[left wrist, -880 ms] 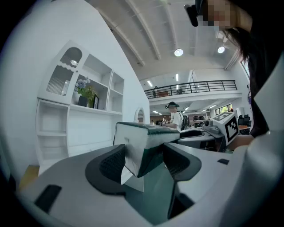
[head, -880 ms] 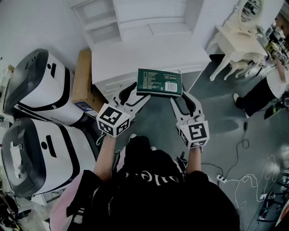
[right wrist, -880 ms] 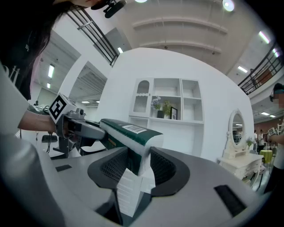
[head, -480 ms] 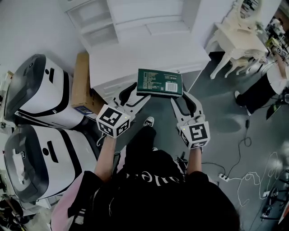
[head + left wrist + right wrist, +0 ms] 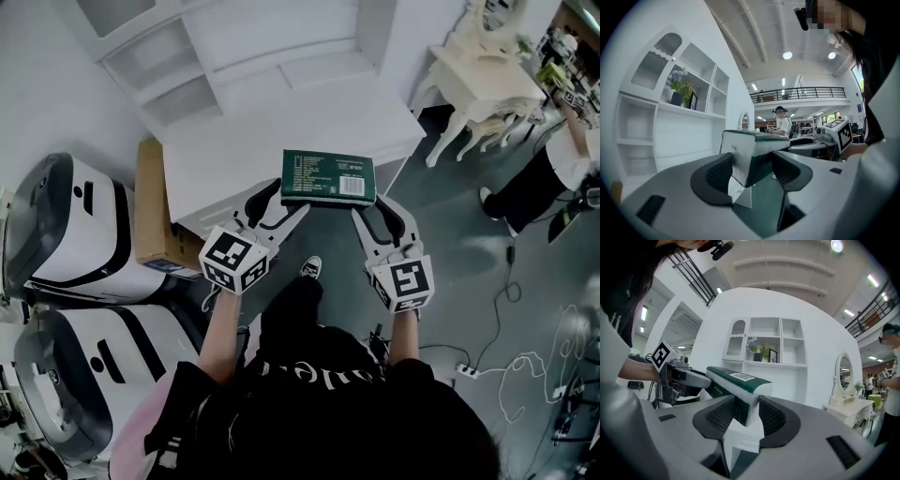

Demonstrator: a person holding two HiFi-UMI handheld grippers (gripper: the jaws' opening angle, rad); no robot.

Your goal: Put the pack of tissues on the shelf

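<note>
Both grippers are on the pack of tissues, one at each short end.

Left gripper: jaws spread wide and pinching the pack's left end. In the left gripper view the end of the pack sits between the two dark ribbed pads, with both pads against it. A white flap hangs under that end.

Right gripper: same story, jaws wide and clamped on the right end. In the right gripper view the pack wedges between the pads and runs away toward the left gripper's marker cube.

The pack is dark green with the barcode label face up. It lies roughly level and spans the gap between the two grippers, carried by them alone. In the head view it sits over the front edge of the white bench. It is not on the shelf. The white shelf unit stands beyond the bench, with open compartments. One upper compartment holds a plant pot and a small frame.

Surroundings:
- A cardboard box sits just left of the bench.
- Two white-and-black machines are further left.
- A white dressing table is at the upper right, with another person beside it.
- A cable runs across the floor.
</note>
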